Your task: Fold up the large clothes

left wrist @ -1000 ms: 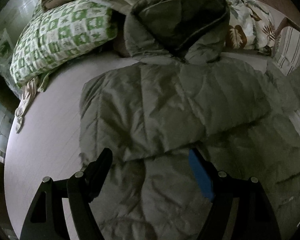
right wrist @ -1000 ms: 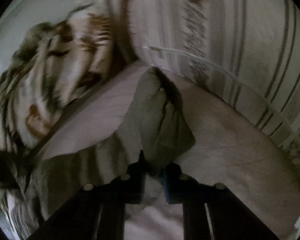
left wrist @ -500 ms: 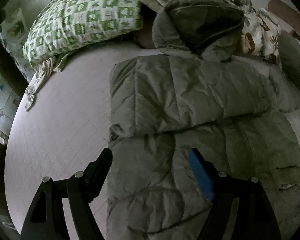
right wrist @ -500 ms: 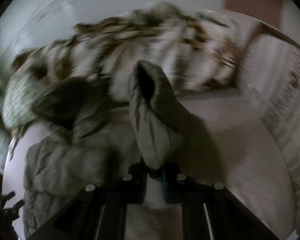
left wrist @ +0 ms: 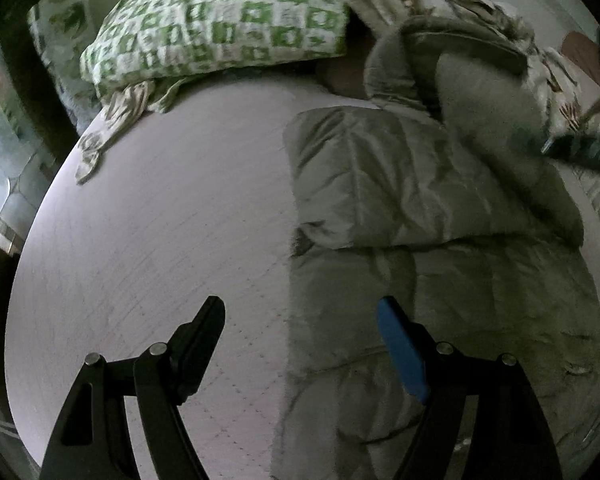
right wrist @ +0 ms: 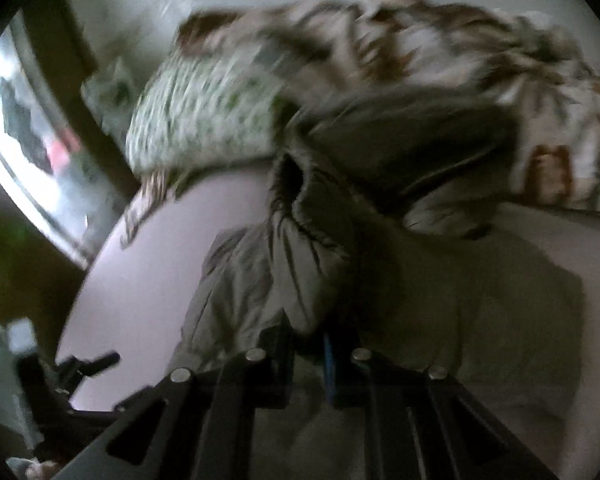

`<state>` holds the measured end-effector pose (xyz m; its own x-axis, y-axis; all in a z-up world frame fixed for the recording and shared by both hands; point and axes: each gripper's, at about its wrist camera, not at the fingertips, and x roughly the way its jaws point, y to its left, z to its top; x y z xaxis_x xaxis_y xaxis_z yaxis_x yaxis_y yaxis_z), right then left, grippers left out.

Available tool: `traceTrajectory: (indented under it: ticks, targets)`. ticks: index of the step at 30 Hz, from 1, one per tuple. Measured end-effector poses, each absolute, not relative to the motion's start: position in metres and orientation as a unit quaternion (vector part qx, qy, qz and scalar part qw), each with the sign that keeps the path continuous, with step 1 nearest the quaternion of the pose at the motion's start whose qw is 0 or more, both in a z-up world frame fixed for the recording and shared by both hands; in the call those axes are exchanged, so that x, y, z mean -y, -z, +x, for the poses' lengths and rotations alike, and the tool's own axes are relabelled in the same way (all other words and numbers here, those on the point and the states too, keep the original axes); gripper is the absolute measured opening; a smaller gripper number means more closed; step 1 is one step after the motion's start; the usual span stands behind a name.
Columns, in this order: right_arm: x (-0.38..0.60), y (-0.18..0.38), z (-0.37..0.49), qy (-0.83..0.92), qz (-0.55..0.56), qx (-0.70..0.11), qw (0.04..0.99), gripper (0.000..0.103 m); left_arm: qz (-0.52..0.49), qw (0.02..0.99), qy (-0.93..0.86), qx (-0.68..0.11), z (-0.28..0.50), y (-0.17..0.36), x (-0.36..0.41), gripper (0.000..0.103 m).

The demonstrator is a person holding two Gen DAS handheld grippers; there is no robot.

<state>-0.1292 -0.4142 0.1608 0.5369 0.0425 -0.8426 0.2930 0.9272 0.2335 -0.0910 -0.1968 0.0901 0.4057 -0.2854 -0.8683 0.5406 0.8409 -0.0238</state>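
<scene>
A grey-green hooded puffer jacket [left wrist: 420, 208] lies on the pale bed sheet [left wrist: 160, 240], its left side folded across the body. My left gripper [left wrist: 300, 320] is open and empty, above the jacket's left edge near the hem. My right gripper [right wrist: 308, 340] is shut on the jacket's right sleeve [right wrist: 312, 256] and holds its cuff up over the jacket body. The lifted sleeve also shows in the left wrist view [left wrist: 484, 100], with the right gripper's body at the right edge. The hood [right wrist: 412, 136] lies toward the pillows.
A green-and-white checked pillow [left wrist: 220, 28] and a leaf-print quilt [right wrist: 440, 40] lie at the head of the bed. A window [right wrist: 24, 128] is on the left. My left gripper shows at the lower left of the right wrist view [right wrist: 88, 364].
The right gripper has carried the sleeve up and leftward over the jacket body. The left gripper has shifted left, from over the jacket to its left edge, staying open.
</scene>
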Motion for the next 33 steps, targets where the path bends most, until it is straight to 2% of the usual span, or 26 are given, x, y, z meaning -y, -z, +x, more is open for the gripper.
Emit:
traceTrajectory:
  ticks: [4,7,8,9,10,16,22,33]
  targets:
    - [0.388,-0.105,-0.106,0.083,0.172,-0.525,0.829,0.016,0.126,0.822,0.245,-0.498,-0.084,-0.085,0.187,0.079]
    - [0.384,-0.090,-0.108,0.090,0.171,-0.524,0.830,0.027,0.123,0.823,0.244,-0.498,-0.082,-0.084,0.186,0.079]
    - [0.385,-0.092,-0.110,0.088,0.174,-0.521,0.831,0.041,0.124,0.823,0.244,-0.499,-0.081,-0.084,0.187,0.079]
    - [0.387,-0.095,-0.114,0.085,0.179,-0.518,0.832,0.063,0.124,0.822,0.244,-0.499,-0.081,-0.084,0.189,0.079]
    - [0.390,-0.098,-0.116,0.081,0.185,-0.513,0.834,0.103,0.124,0.821,0.245,-0.500,-0.082,-0.085,0.191,0.079]
    - [0.421,-0.134,-0.140,0.081,0.180,-0.497,0.845,0.103,0.111,0.820,0.259,-0.499,-0.080,-0.093,0.211,0.079]
    - [0.493,-0.155,-0.194,0.146,0.215,-0.485,0.835,0.103,0.095,0.813,0.283,-0.500,-0.068,-0.103,0.258,0.079]
    - [0.629,-0.114,-0.282,0.286,0.298,-0.478,0.775,0.103,0.087,0.789,0.293,-0.533,-0.040,-0.069,0.349,0.077]
